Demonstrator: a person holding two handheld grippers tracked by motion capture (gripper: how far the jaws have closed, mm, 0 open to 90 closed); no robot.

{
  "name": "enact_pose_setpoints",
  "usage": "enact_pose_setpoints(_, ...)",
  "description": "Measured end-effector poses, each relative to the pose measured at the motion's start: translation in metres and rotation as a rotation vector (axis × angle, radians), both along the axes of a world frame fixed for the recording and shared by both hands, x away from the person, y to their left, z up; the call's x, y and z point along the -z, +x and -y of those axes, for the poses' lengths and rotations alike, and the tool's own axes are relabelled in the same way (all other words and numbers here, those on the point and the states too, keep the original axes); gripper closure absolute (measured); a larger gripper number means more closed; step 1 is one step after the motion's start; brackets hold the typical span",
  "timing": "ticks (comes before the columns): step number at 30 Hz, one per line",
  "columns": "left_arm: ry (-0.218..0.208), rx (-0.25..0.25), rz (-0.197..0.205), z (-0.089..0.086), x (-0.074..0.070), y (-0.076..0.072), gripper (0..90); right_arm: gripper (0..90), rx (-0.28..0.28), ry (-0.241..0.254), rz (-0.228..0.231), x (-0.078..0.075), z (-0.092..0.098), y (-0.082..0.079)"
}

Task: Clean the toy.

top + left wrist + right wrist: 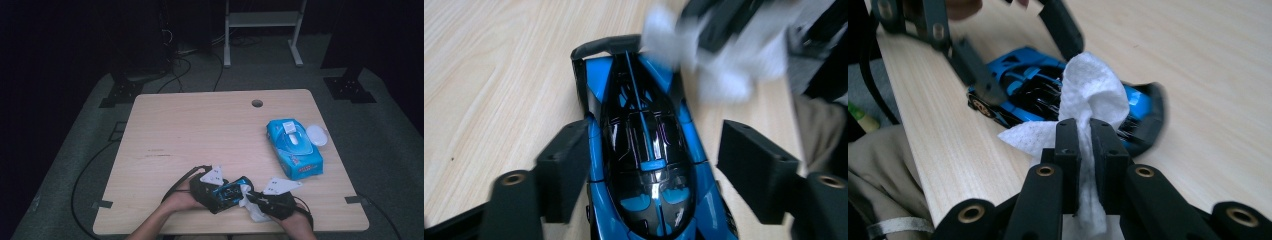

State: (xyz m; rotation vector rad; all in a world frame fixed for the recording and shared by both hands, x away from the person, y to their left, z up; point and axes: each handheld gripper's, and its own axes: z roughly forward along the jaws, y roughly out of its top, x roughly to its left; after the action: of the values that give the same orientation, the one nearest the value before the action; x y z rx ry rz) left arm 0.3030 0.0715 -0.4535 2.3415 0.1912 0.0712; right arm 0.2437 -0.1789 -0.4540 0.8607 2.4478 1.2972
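Note:
A blue and black toy car lies on the wooden table near its front edge. My left gripper straddles the car with its jaws apart. The left pad sits against the car's side and the right pad stands off it with a gap. My right gripper is shut on a crumpled white wipe. The wipe hangs over the car's end, opposite my left gripper. In the high view both grippers meet over the car, with the wipe just to its right.
A blue pack of wipes lies on the right side of the table, a white round object beside it. A cable hole sits near the far edge. Cables and a white stand are on the floor beyond.

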Motion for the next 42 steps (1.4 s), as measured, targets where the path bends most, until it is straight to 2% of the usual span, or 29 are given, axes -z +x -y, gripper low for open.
enact_pose_setpoints(1, 0.0, 0.0, 0.0, 0.0, 0.0, 0.0, 25.9, 82.3, 0.0, 0.0, 0.0, 0.0, 0.0, 0.0)
enact_pose_setpoints(2, 0.007, -0.017, 0.01, 0.003, 0.002, -0.001, 23.7, 82.3, 0.036, 0.034, 0.011, -0.007, 0.015, -0.002)
enact_pose_setpoints(4, 0.038, -0.031, 0.007, 0.006, 0.004, 0.0, 19.6, 82.3, 0.067, 0.058, 0.019, -0.012, 0.026, -0.004)
enact_pose_setpoints(7, 0.076, -0.051, 0.008, 0.009, 0.01, 0.003, 15.6, 82.3, 0.1, 0.068, 0.026, -0.016, 0.041, -0.004)
enact_pose_setpoints(9, 0.068, -0.056, 0.004, 0.01, 0.013, 0.003, 15.5, 82.2, 0.112, 0.065, 0.024, -0.015, 0.046, -0.002)
enact_pose_setpoints(12, 0.094, -0.056, -0.017, 0.013, 0.016, 0.004, 16.6, 82.1, 0.122, 0.059, 0.018, -0.012, 0.048, 0.0)
enact_pose_setpoints(14, 0.108, -0.059, -0.018, 0.016, 0.017, 0.004, 17.4, 82.1, 0.121, 0.047, 0.015, -0.011, 0.048, 0.001)
enact_pose_setpoints(17, 0.104, -0.055, -0.017, 0.018, 0.016, 0.003, 21.8, 82.0, 0.118, 0.037, 0.018, -0.01, 0.046, 0.003)
enact_pose_setpoints(20, 0.136, -0.077, -0.015, 0.021, 0.013, 0.003, 25.0, 81.9, 0.124, 0.031, 0.014, -0.01, 0.048, 0.004)
enact_pose_setpoints(22, 0.151, -0.064, -0.007, 0.022, 0.012, 0.004, 25.9, 82.0, 0.128, 0.028, 0.015, -0.011, 0.049, 0.005)
enact_pose_setpoints(25, 0.148, -0.047, -0.018, 0.021, 0.012, 0.007, 26.0, 81.9, 0.136, 0.027, 0.016, -0.012, 0.052, 0.005)
enact_pose_setpoints(29, 0.141, -0.047, -0.011, 0.021, 0.011, 0.011, 26.0, 81.9, 0.146, 0.022, 0.017, -0.012, 0.057, 0.004)
enact_pose_setpoints(33, 0.117, -0.072, 0.003, 0.022, 0.002, 0.025, 26.0, 81.9, 0.172, 0.017, 0.013, -0.012, 0.066, 0.008)
enact_pose_setpoints(35, 0.108, -0.076, 0.022, 0.023, -0.005, 0.032, 26.0, 81.7, 0.175, 0.011, 0.012, -0.011, 0.067, 0.01)
enact_pose_setpoints(36, 0.102, -0.092, 0.052, 0.024, -0.01, 0.039, 26.0, 81.6, 0.183, 0.0, 0.006, -0.009, 0.07, 0.014)
enact_pose_setpoints(37, 0.102, -0.092, 0.052, 0.024, -0.01, 0.039, 25.9, 81.6, 0.183, 0.0, 0.006, -0.009, 0.07, 0.014)
enact_pose_setpoints(42, 0.122, -0.136, 0.071, 0.021, -0.01, 0.063, 25.9, 79.7, 0.196, -0.028, -0.018, 0.003, 0.077, 0.027)
